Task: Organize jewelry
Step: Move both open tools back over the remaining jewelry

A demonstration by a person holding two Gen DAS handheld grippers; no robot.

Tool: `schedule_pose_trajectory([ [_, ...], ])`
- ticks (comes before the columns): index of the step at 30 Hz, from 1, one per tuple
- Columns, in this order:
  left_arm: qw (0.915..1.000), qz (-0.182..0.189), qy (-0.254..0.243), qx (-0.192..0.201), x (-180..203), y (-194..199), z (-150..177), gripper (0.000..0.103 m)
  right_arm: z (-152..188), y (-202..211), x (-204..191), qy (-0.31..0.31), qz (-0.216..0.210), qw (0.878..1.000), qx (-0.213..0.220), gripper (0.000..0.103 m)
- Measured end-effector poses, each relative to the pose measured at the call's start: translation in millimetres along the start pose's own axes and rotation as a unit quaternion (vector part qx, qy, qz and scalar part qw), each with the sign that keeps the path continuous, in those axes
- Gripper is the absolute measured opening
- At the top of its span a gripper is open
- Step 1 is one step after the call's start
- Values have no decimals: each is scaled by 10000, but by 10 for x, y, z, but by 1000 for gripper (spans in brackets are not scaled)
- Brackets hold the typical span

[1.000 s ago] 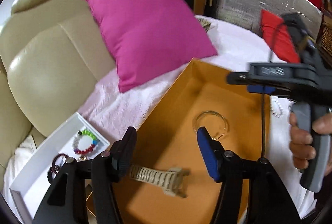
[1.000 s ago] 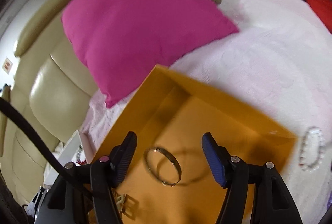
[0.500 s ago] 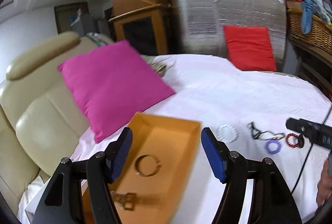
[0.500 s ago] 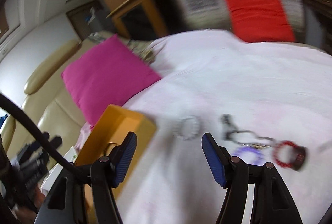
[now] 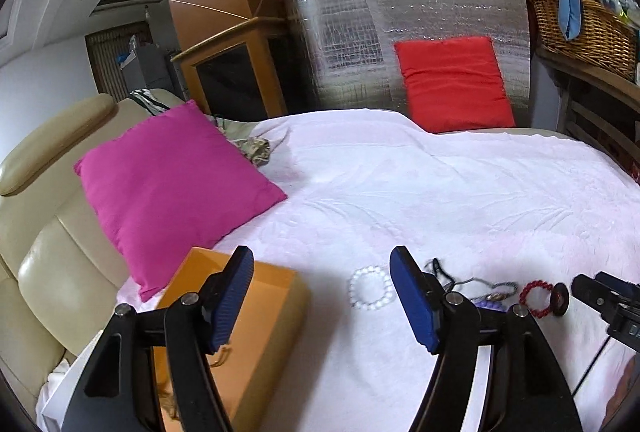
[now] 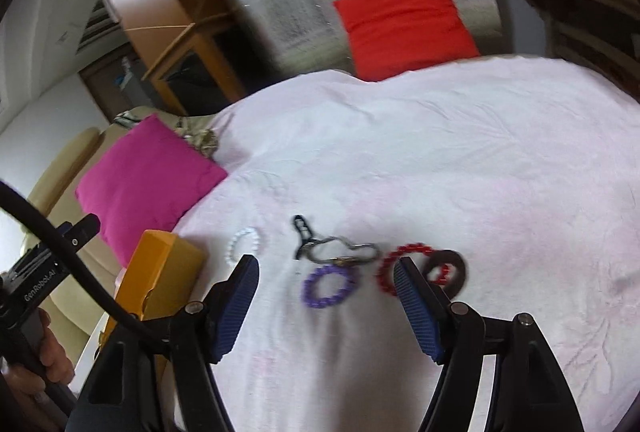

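Note:
On the white cover lie a white bead bracelet [image 5: 371, 288] [image 6: 248, 232], a grey chain with a black clasp [image 6: 305, 232], a purple bead bracelet [image 6: 329, 286], a red bead bracelet [image 6: 416, 247] [image 5: 536, 299] and a dark ring [image 6: 460, 268]. The orange box [image 5: 264, 312] [image 6: 168, 272] stands to their left. My left gripper [image 5: 320, 260] hangs open and empty above the cover, between the box and the white bracelet. My right gripper [image 6: 325, 268] hovers over the purple bracelet, its jaws opening with nothing held between them.
A pink cushion [image 5: 172, 183] leans on the beige sofa [image 5: 60, 272] behind the box. A white tray's corner [image 5: 56, 400] shows at lower left. A red cushion [image 5: 452, 83] and silver foil panel stand at the back, a wicker basket [image 5: 580, 27] at right.
Both grippers swung right, away from above the orange box with its metal bangle, toward the loose jewelry on the white cover. Both sets of jaws stand slightly wider.

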State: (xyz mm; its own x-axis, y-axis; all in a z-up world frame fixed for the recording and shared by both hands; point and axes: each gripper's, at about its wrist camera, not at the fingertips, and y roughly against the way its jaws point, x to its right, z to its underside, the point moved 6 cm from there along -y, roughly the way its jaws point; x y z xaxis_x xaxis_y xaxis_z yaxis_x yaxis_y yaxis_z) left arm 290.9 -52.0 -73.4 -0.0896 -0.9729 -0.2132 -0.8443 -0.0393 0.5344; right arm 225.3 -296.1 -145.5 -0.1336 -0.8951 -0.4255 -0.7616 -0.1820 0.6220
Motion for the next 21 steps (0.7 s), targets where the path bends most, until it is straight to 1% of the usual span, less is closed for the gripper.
schedule_pose_trajectory([
  [4, 10000, 43, -50, 26, 198, -89, -12, 72, -69, 79, 182, -209, 44, 9997, 79, 74],
  [8, 9999, 42, -102, 7, 285, -163, 17, 72, -103, 104, 264, -272, 94, 9995, 123, 74],
  [12, 9999, 78, -67, -24, 304, -209, 29, 72, -115, 93, 257, -257, 121, 9995, 122, 74],
  [21, 9999, 142, -44, 32, 282, -183, 34, 72, -110, 76, 223, -265, 145, 9994, 161, 74],
])
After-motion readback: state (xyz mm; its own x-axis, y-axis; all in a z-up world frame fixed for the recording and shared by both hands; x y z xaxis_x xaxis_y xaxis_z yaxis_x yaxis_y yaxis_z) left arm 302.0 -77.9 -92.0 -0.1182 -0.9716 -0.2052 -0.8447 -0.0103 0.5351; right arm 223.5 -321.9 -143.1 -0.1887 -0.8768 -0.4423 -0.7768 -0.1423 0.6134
